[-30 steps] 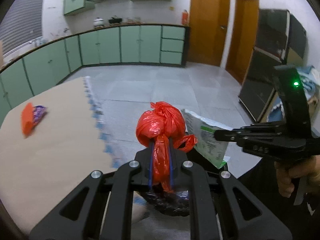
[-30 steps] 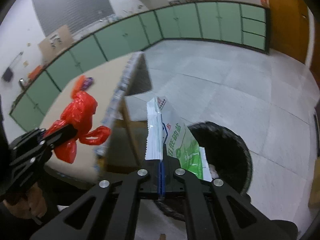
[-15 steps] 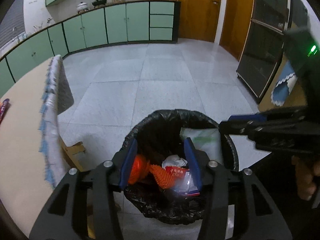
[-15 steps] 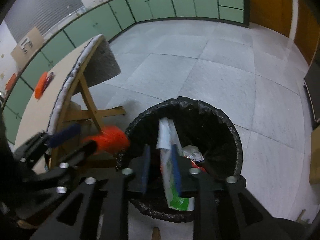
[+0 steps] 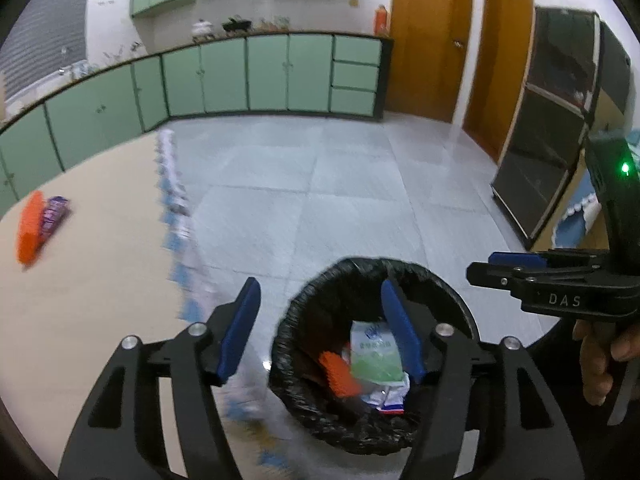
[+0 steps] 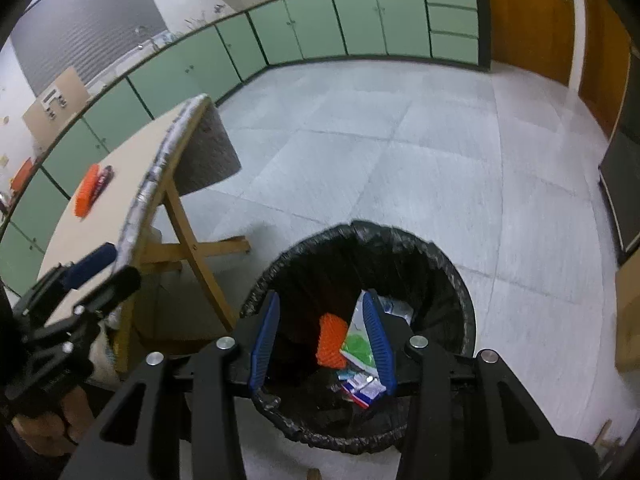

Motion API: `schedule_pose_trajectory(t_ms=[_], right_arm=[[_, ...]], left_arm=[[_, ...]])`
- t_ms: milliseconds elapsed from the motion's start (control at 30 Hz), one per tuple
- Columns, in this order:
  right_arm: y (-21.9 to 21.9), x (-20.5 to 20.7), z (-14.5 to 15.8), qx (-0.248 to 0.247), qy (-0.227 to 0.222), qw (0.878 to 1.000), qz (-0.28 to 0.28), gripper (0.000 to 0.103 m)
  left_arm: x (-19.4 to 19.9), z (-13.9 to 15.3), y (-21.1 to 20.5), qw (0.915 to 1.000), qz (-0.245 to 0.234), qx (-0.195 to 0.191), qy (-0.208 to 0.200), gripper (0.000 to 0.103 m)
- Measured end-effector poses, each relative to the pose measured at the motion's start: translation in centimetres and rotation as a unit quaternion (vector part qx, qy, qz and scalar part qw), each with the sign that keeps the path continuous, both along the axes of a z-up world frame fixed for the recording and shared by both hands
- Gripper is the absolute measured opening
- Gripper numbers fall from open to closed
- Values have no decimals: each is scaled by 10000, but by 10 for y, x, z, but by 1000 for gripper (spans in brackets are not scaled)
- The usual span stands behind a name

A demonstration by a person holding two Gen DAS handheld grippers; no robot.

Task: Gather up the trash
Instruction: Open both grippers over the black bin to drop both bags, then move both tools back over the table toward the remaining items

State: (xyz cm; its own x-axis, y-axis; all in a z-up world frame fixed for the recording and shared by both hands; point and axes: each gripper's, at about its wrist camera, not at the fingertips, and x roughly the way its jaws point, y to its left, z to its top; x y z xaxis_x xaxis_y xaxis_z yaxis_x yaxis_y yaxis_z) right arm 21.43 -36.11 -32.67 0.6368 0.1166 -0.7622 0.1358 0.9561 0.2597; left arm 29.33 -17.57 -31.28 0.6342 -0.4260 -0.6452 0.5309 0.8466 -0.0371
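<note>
Inside the black-lined trash bin (image 6: 448,280) on the floor: an orange bag (image 6: 331,340) and a green-and-white wrapper (image 6: 358,348), lying among other scraps.

Above the bin the right gripper (image 6: 322,340) hangs with its blue-padded jaws spread and nothing between them; the left gripper (image 5: 320,328) is likewise spread wide and empty, over the bin's near rim. Beside the bin stands a wooden-legged table (image 6: 120,172), on which an orange wrapper (image 5: 30,228) and a purple packet (image 5: 54,216) lie touching each other, well apart from the bin.
</note>
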Motion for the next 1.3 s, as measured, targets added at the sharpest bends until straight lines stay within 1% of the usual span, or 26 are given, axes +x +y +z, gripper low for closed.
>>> schedule_pose_trajectory(t_ms=[100,167,200,233,267,333,400,467,567,733,900,1100,1233,1300], right_arm=[[13,0,23,-138,-242,9996,88,44],[23,0,36,-227,-381,9989,145,47],[30,0,47,-309,-488,9982,179,52],[36,1,55,-401,-576,9973,200,56],[46,0,68,-506,-713,9958,256,59],[64,1,87,-701,-911,9929,321,73],[82,2,104,-872,-1131,9890,393,80],[105,7,120,-1034,-1345,9838,589,81],[136,17,135,-1196,-1567,9764,878,82],[179,43,141,-1184,-1728,9693,1286,82],[217,72,138,-1188,-1801,9635,1586,82],[250,112,123,-1013,-1773,9616,1836,82],[271,146,109,-950,-1717,9611,1945,82],[278,159,103,-939,-1687,9610,1981,82]], left_arm=[[-2,18,21,9995,286,-23,-98,67],[-4,31,39,9986,502,-6,-182,72],[-5,37,47,9980,597,0,-224,73],[-7,45,58,9971,706,-28,-286,75],[-9,54,69,9960,818,-52,-353,80],[-13,69,87,9934,1028,-66,-502,85],[-17,82,105,9904,1229,-57,-625,86],[-17,93,124,9872,1430,-88,-701,87],[-12,108,151,9813,1726,-84,-846,87],[-1,120,189,9726,2092,-24,-1016,88],[18,120,218,9661,2360,107,-1045,88],[60,103,245,9609,2592,219,-949,88],[103,81,262,9606,2676,254,-703,88],[120,69,268,9616,2681,188,-550,88]])
